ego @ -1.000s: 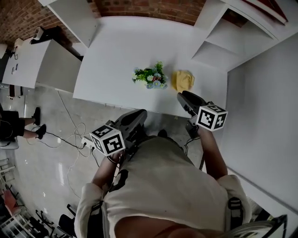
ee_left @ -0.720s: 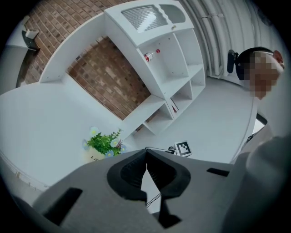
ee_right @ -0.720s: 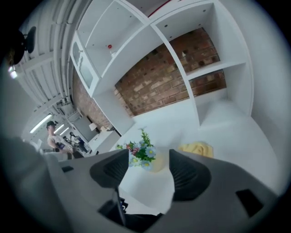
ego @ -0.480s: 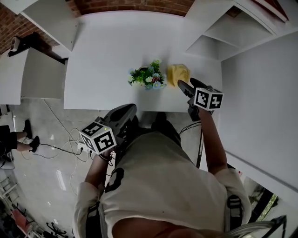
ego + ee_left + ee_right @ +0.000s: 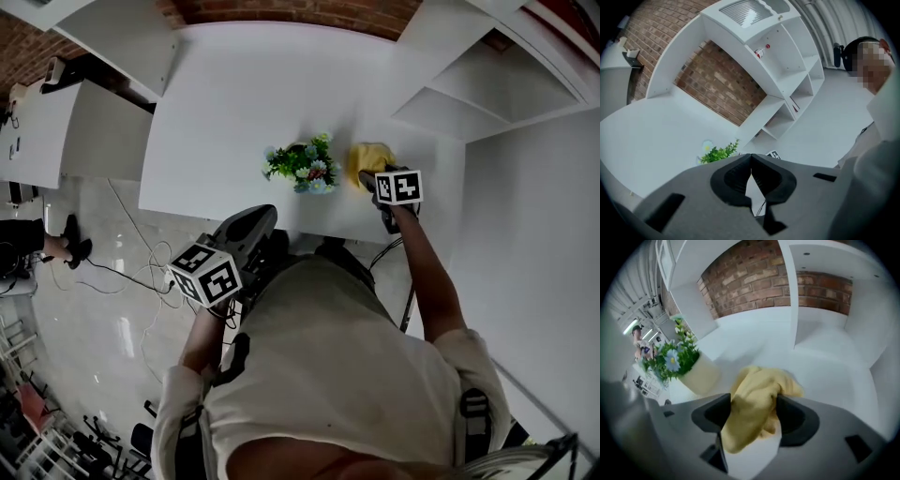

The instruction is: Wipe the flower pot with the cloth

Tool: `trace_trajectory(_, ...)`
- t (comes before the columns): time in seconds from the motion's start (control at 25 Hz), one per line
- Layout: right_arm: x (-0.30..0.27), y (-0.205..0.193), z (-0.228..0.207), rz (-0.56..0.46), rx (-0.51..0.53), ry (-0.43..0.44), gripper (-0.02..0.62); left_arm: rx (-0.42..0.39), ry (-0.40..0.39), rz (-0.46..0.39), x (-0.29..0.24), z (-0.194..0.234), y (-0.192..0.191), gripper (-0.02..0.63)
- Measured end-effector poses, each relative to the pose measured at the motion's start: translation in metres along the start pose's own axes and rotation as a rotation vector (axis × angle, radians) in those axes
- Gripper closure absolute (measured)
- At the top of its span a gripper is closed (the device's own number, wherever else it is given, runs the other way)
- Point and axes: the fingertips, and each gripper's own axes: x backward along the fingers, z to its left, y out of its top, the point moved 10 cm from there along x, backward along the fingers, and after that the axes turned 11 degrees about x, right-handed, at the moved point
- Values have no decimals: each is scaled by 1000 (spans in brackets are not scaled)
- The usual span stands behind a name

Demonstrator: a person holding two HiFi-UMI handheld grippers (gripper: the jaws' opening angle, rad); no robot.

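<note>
A pale flower pot (image 5: 302, 164) full of green leaves and small blue and white flowers stands near the front edge of the white table (image 5: 244, 94). Just right of it lies a crumpled yellow cloth (image 5: 367, 157). My right gripper (image 5: 368, 178) points steeply down onto it. In the right gripper view the cloth (image 5: 757, 401) bulges between the widely spread jaws of the right gripper (image 5: 754, 416), and the pot (image 5: 699, 375) is to the left. My left gripper (image 5: 259, 217) hangs shut off the table's front edge. In the left gripper view its jaws (image 5: 751, 164) meet, and the plant (image 5: 719, 152) lies beyond.
A white shelf unit (image 5: 469, 84) rises at the table's right end, close behind the cloth. A brick wall (image 5: 754, 280) backs the table. Cables (image 5: 141, 281) trail over the glossy floor to the left of the person.
My right gripper has dropped from in front of the table down onto the yellow cloth, with its jaws spread wide. The left gripper has shifted a little and stays shut.
</note>
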Motion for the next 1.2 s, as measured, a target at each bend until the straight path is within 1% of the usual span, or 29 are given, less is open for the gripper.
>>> trace_trajectory(0.04, -6, -2, -1, 15, 24, -13, 291, -2, 18, -7, -1, 3, 1, 586)
trace_trajectory(0.12, -11, -4, -3, 26, 66, -39, 362, -7, 57, -16, -1, 11, 1, 586)
trace_trajectory(0.2, -12, -5, -4, 27, 91, -36, 414, -27, 98, -17, -1, 21, 3, 586)
trace_trajectory(0.28, -9, -4, -6, 20, 100, -12, 453, -78, 138, -2, -4, 32, 4, 586)
trace_trajectory(0.32, -4, -2, -5, -1, 90, 6, 469, -115, 156, 16, -7, 39, 3, 586)
trace_trajectory(0.36, 2, 2, -3, -42, 68, 36, 479, -158, 171, 41, -12, 45, 2, 586)
trace_trajectory(0.48, 28, 22, 10, -231, -56, 185, 486, -278, 201, 118, -31, 64, -1, 584)
trace_trajectory(0.56, 38, 36, 17, -329, -146, 273, 486, -345, 209, 174, -45, 78, -4, 582)
trace_trajectory(0.6, 42, 41, 20, -361, -177, 305, 486, -378, 211, 210, -53, 84, -6, 556)
trace_trajectory(0.64, 44, 45, 23, -381, -198, 331, 486, -414, 213, 247, -59, 90, -8, 467)
trace_trajectory(0.68, 45, 47, 26, -392, -214, 353, 486, -453, 218, 277, -65, 96, -11, 430)
trace_trajectory(0.76, 44, 46, 30, -395, -244, 382, 485, -515, 224, 306, -76, 106, -15, 398)
trace_trajectory(0.92, 34, 38, 40, -371, -282, 399, 485, -574, 192, 345, -98, 114, -18, 341)
trace_trajectory(0.96, 30, 36, 43, -360, -279, 401, 485, -584, 189, 356, -103, 116, -18, 328)
trace_trajectory(1.04, 21, 32, 49, -341, -275, 405, 483, -592, 183, 363, -114, 120, -18, 325)
trace_trajectory(1.2, 5, 29, 61, -318, -264, 431, 480, -574, 163, 359, -127, 123, -21, 327)
